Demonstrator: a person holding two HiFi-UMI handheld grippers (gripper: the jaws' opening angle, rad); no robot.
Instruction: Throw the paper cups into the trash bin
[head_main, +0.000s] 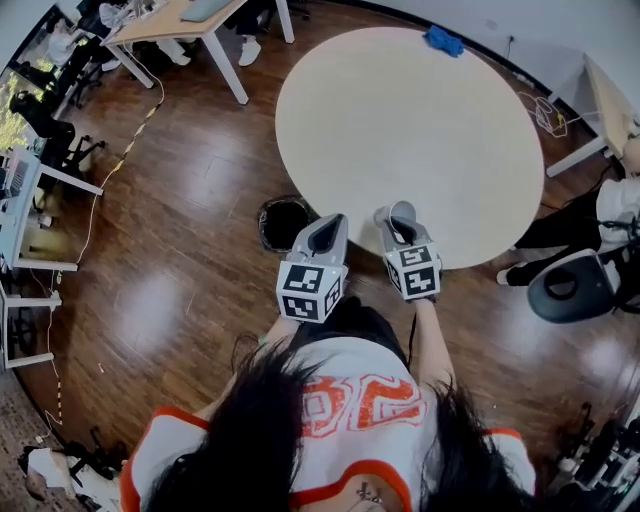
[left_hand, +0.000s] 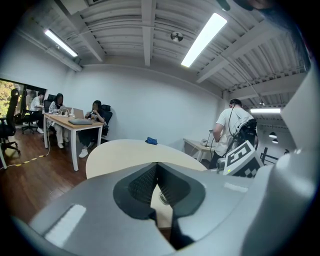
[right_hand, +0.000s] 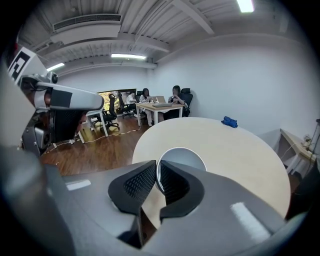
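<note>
the right gripper (right_hand: 157, 175) pinches the rim of a paper cup (right_hand: 184, 156) between narrow fingers, above the near edge of the round surface (head_main: 420, 120). the left gripper (left_hand: 157, 172), fingers closed on nothing, hangs alongside at the near-left edge, close to the black trash bin (head_main: 284, 222) on the floor.
</note>
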